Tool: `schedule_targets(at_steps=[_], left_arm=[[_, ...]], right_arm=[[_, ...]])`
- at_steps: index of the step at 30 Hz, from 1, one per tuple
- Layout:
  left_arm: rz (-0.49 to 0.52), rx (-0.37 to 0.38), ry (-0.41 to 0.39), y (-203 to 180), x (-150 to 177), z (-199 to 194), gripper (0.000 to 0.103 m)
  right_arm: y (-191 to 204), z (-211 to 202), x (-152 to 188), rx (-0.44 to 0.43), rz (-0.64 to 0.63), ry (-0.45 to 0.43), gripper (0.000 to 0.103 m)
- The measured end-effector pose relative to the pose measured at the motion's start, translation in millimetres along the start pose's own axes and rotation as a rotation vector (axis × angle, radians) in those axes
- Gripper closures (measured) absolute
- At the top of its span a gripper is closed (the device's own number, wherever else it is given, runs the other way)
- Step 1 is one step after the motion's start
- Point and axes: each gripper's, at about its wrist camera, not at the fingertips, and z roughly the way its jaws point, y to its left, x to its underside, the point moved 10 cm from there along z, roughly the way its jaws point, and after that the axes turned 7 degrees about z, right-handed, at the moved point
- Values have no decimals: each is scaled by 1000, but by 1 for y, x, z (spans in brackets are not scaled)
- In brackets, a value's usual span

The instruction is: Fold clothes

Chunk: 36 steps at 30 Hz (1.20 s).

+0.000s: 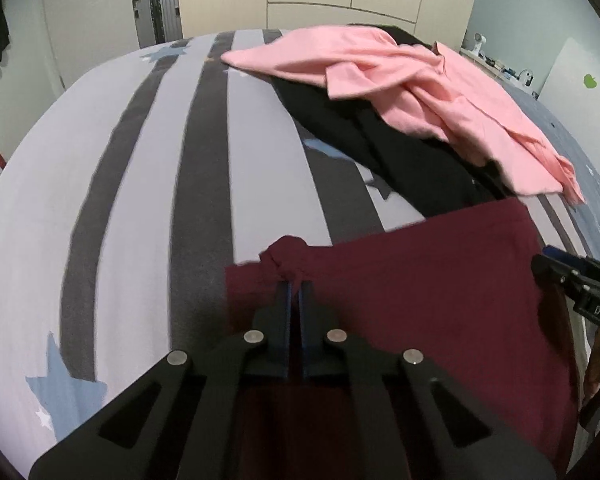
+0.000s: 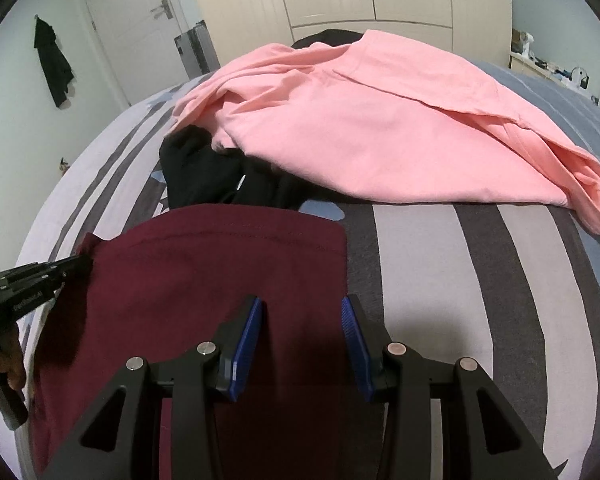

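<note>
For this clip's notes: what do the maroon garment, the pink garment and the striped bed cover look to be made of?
Maroon garment: matte knit, probably cotton jersey; a stitched hem line shows and it bunches softly where the left tongs pinch it. Pink garment: similar matte soft fabric, lying in loose folds, fibre uncertain. Striped bed cover: smooth printed woven-looking sheet, no sheen.

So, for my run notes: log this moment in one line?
left gripper: shut on maroon garment | right gripper: open over it
</note>
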Motion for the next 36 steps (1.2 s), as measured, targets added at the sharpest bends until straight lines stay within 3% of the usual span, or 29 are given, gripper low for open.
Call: schedule_targets(at_steps=[3, 9, 11, 12, 14, 17, 20, 23, 29, 32, 35, 36], left_arm=[[-53, 15, -34, 10, -8, -11, 101], [-54, -17, 42, 20, 7, 11, 96], [-82, -17, 31, 25, 5, 10, 94], [-110, -29, 16, 30, 3, 5, 92], [-182, -39, -28, 43, -1, -7, 72], [-245, -110, -70, 70, -1, -28, 72], [-175, -76, -86, 64, 5, -49, 72], [-88, 9, -73, 35, 26, -71, 72], [70, 167, 14, -32, 80, -90, 72], [111, 115, 90, -28, 112, -76, 74], [5, 83, 69, 4, 121, -77, 73], [-20, 40, 58, 16, 121, -80, 74]], right_arm=[[1, 3, 0, 14, -15, 3, 65], [0, 15, 3, 73, -59, 0, 65], [-1, 18, 1, 89, -71, -9, 65], [-1, 18, 0, 98, -77, -14, 65], [-12, 16, -9, 117, -48, -27, 65], [-28, 13, -23, 145, -4, -47, 65], [-45, 10, -30, 158, 39, -48, 65], [-34, -4, -33, 121, -16, -73, 65], [39, 1, -12, -18, -218, -35, 65], [35, 27, -10, 25, -178, 33, 65], [25, 34, -22, 41, -162, 20, 65], [23, 34, -28, 50, -169, 9, 65]])
